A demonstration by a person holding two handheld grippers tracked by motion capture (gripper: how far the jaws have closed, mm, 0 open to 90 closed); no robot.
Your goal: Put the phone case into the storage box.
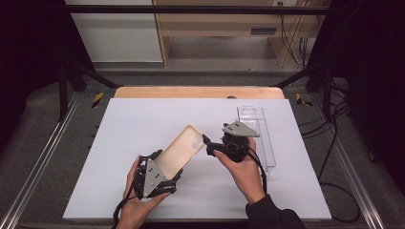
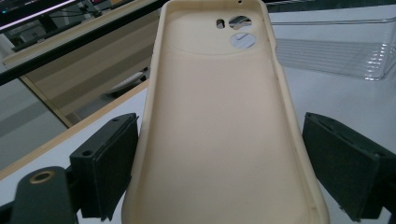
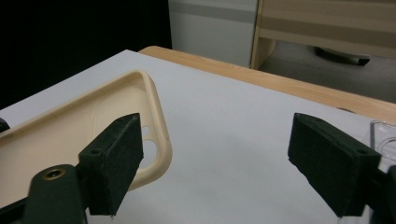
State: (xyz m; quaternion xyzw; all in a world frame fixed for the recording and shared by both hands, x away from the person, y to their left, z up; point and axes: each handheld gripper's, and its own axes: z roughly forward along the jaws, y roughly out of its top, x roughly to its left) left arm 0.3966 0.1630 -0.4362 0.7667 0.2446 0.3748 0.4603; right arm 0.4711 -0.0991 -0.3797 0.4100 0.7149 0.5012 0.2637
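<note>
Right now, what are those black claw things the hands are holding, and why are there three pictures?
Those are grippers, tools with two jaws that a person squeezes to pick things up. One picture comes from a camera high above the table. The other two come from small cameras riding on each gripper, looking along its jaws.

The left gripper holds a cream phone case by its two long edges; in the left gripper view you look into the case, with its camera holes at the far end. The right gripper has its jaws open, with nothing between them, just beside the case's top end.

On the white table there is also a clear plastic tray, off to the right.
</note>
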